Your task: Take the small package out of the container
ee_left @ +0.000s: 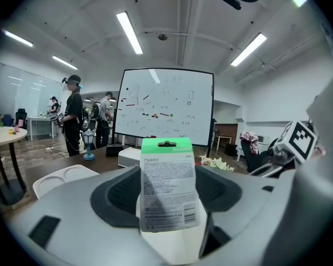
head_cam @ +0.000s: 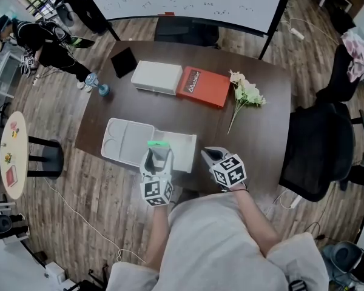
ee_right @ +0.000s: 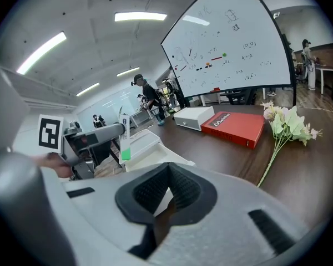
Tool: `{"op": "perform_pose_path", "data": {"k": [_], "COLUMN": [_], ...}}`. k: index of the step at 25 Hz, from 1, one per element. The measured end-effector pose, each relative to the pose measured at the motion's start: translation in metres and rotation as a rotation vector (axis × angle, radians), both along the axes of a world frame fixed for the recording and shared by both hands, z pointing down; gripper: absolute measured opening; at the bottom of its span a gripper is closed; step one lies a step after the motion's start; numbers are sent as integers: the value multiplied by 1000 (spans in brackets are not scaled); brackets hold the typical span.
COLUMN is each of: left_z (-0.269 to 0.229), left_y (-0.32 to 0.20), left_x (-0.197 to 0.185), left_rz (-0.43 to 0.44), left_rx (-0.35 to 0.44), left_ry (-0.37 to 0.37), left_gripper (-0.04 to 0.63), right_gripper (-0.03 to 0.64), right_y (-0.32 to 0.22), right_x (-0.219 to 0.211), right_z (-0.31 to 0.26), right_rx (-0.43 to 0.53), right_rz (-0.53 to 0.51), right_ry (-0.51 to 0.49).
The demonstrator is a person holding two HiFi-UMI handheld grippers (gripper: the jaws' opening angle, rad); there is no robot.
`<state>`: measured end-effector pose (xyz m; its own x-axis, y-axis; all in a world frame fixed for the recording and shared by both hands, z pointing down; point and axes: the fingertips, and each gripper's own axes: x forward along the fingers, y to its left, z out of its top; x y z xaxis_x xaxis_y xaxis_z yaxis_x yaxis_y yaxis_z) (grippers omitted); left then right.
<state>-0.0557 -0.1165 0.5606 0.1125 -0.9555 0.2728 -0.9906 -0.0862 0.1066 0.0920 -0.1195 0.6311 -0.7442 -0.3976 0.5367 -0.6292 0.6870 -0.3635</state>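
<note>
**Small package clamped in left gripper over the open container**

Taking the table [head_cam: 264,132] as a clock face with the person at 6: at 6, the left gripper [head_cam: 158,152] has its jaws closed on the small package [ee_left: 168,184], green-topped and upright, held over the white container [head_cam: 128,139] at 7. At 5, the right gripper [head_cam: 211,154] is fully closed with nothing between its jaws. Farther off lie a white box [head_cam: 156,77] at 11, a red book [head_cam: 203,86] at 1 and flowers [head_cam: 247,93] at 2.
</note>
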Motion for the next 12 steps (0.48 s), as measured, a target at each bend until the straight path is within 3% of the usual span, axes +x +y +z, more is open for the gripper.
{"op": "perform_pose_path", "data": {"k": [12], "left_z": [5], "left_y": [1], "left_x": [7], "left_rz": [8], "left_rx": [-20], "left_ry": [5], "left_gripper": [298], "right_gripper": [-6], "right_y": [2], "right_x": [4], "right_z": [1], "right_rx": [-1], "right_rz": [-6], "right_ry": [-7]}}
